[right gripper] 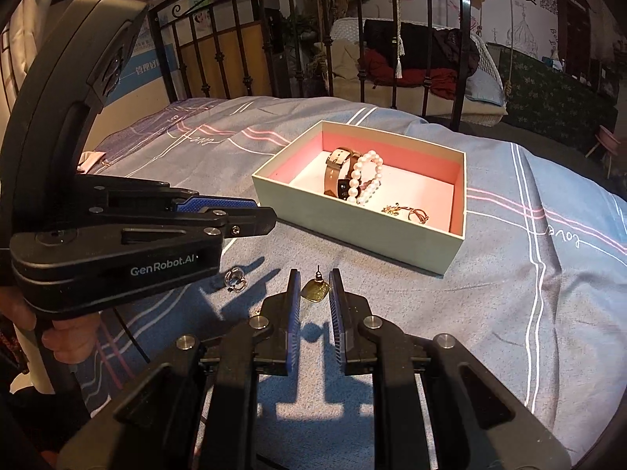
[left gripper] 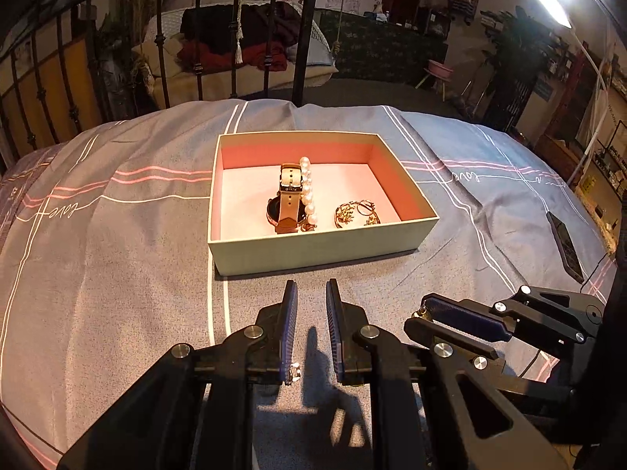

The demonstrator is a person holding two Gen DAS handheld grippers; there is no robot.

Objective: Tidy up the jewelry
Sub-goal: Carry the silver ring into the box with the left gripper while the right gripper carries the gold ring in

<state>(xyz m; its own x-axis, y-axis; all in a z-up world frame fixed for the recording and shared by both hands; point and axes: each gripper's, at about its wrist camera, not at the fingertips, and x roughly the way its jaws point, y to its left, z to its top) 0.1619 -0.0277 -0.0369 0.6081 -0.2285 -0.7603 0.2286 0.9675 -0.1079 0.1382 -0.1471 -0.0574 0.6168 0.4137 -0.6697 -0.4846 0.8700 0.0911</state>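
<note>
An open pale-green box (left gripper: 313,246) (right gripper: 352,243) with a pink lining sits on the grey bedspread. Inside it lie a tan-strap watch (left gripper: 288,196) (right gripper: 337,168), a pearl bracelet (left gripper: 307,192) (right gripper: 362,176) and some small gold pieces (left gripper: 354,211) (right gripper: 407,211). My right gripper (right gripper: 314,290) (left gripper: 421,313) is shut on a gold leaf earring (right gripper: 315,291), held above the bed in front of the box. To its left hovers my left gripper (left gripper: 312,297) (right gripper: 270,217), its jaws nearly together with nothing between them. A silver ring (right gripper: 235,278) (left gripper: 293,374) lies on the bedspread under it.
A dark phone (left gripper: 564,246) with a cable lies on the bed at the right. The black iron bed frame (left gripper: 301,39) stands behind the box. A person's hand (right gripper: 58,337) grips the left gripper's handle.
</note>
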